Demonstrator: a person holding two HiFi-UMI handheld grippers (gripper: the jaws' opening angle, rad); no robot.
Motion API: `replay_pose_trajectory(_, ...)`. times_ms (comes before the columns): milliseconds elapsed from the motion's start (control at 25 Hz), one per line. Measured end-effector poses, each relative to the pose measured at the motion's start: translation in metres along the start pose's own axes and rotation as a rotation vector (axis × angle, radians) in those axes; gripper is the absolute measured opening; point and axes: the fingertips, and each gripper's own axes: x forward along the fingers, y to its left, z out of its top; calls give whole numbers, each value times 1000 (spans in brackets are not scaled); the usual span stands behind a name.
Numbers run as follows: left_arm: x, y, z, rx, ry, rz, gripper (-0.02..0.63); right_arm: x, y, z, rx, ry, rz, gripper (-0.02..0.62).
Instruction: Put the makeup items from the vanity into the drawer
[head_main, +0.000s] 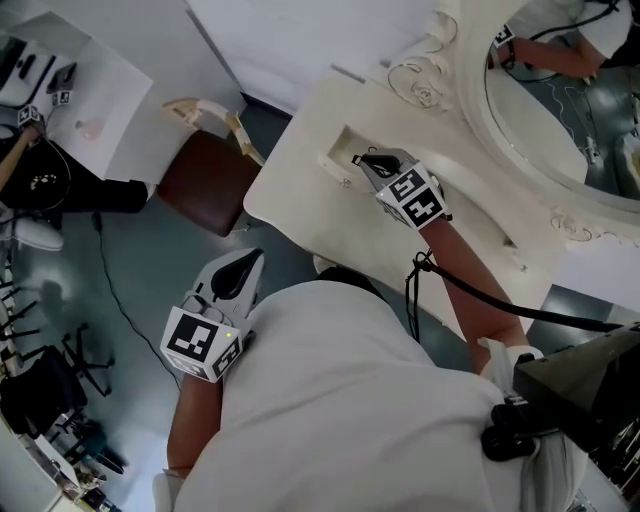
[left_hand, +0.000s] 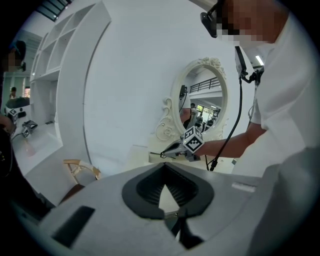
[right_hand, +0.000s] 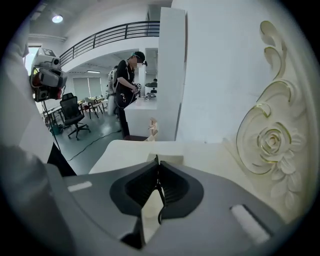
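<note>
The cream vanity has a small rectangular recess in its top near the left end. My right gripper hovers at that recess, jaws pressed together on what looks like a thin dark stick poking out past the tips. In the right gripper view, the right gripper has its tips meeting just before the recess. My left gripper hangs off the table's front left, over the floor, shut and empty; in its own view, the left gripper faces the vanity. No other makeup items show.
An oval carved mirror stands at the vanity's back. A brown-seated chair sits at the table's left end. A white counter lies further left, with a cable on the floor. Another person stands far off.
</note>
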Motion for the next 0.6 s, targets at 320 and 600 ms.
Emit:
replay_pose_trajectory(320, -8, 22, -4, -44, 5, 49, 0, 42, -6, -6, 8, 53, 32, 15)
replay_pose_trajectory(600, -11, 28, -7, -68, 13, 72, 0, 62, -8, -16, 21, 101, 47, 15)
